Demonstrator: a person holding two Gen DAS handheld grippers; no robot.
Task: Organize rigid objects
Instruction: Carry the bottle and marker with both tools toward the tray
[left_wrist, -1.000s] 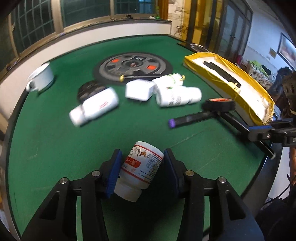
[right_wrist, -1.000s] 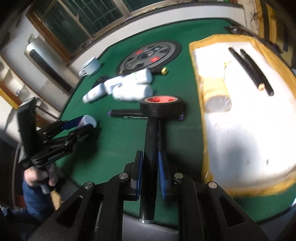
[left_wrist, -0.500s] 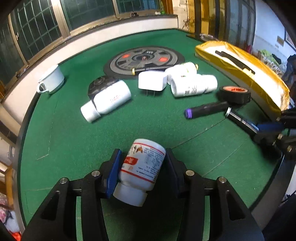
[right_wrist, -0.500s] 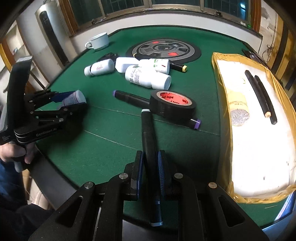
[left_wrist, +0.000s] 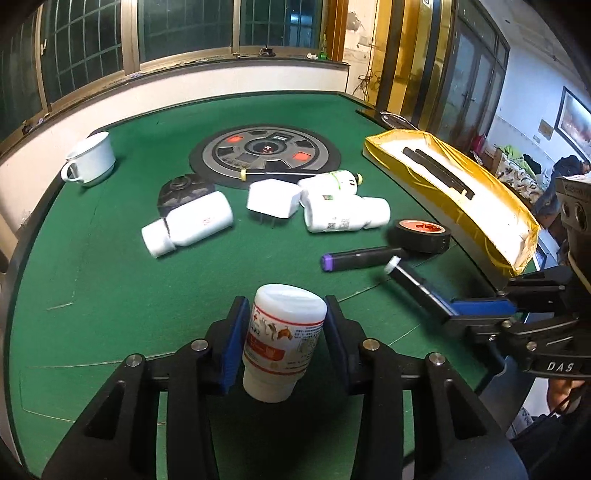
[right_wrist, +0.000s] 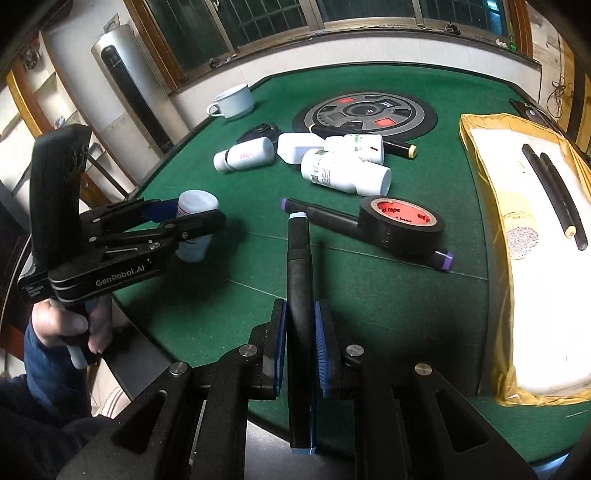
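Your left gripper had a white pill bottle with a red-banded label between its blue pads, cap toward the camera, over the near edge of the green table; its jaws were closing, and the pads sat against the bottle's sides. In the right wrist view the same bottle showed raised clear of the felt near the table's left edge, with your hand on the handle below. Your right gripper was clenched on a black marker with pale blue ends, which ran forward between the pads over the near edge. Just beyond its tip lay a second black marker with purple ends, passing under a roll of black tape with a red core. Further toward the table's centre, three white bottles and a white plug adapter lay on their sides in a cluster, touching one another in places, next to a round grey control panel. A white cup stood at the far left edge. Along the right edge sat a yellow-rimmed tray holding two black pens.
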